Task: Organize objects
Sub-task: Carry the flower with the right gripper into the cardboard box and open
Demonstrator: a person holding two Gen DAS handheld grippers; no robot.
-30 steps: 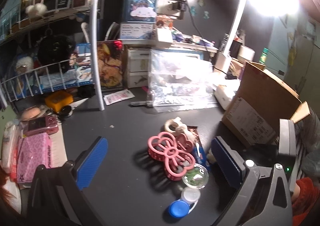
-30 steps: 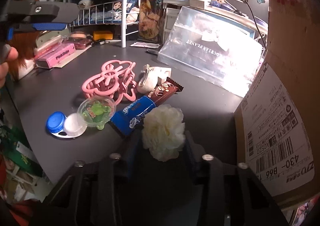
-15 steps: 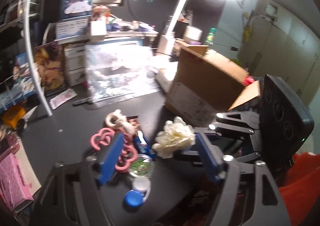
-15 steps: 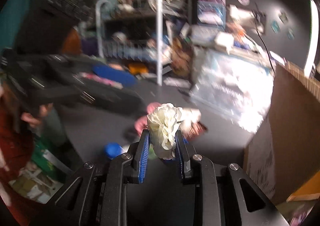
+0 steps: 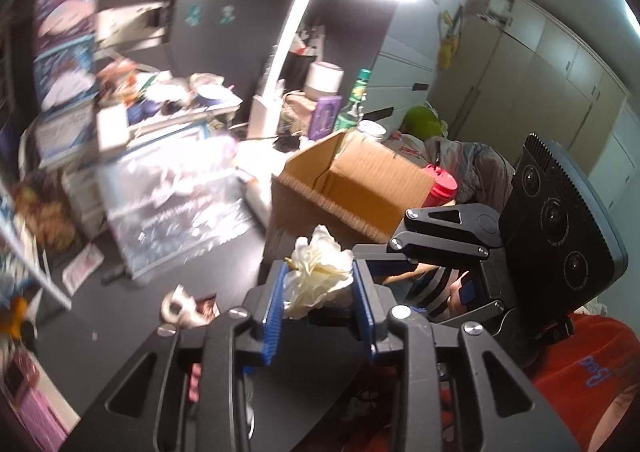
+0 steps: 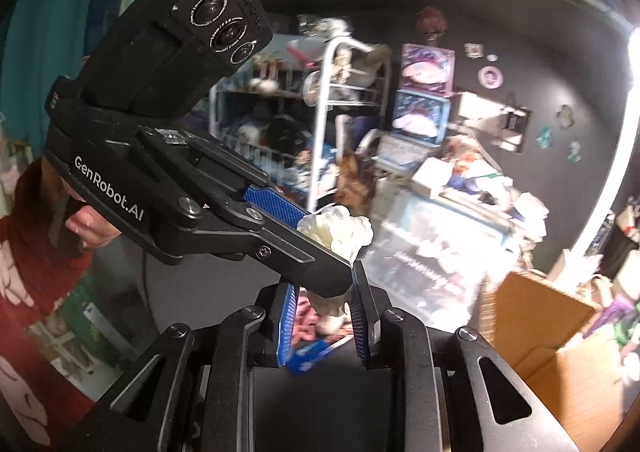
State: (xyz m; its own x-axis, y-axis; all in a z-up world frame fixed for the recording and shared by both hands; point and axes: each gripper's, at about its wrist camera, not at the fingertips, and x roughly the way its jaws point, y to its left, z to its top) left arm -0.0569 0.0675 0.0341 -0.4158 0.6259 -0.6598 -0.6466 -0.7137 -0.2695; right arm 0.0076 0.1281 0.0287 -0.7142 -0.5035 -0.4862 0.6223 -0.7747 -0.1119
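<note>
Above the black table (image 5: pixel 208 264): cream fabric flower (image 5: pixel 318 276), petals up.
Left gripper (image 5: pixel 318 292): clamped on flower.
Right gripper (image 6: pixel 326 316): narrowly parted around it.
Beyond flower: open cardboard box (image 5: pixel 360 179).

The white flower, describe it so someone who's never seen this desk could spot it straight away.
Start at the open cardboard box on the dark desk. In front of it, lifted off the surface, the white flower sits pinched between the blue pads of the left gripper, with the right gripper meeting it too. It is the only soft, ruffled, cream-white thing here, and the only one held in the air.
</note>
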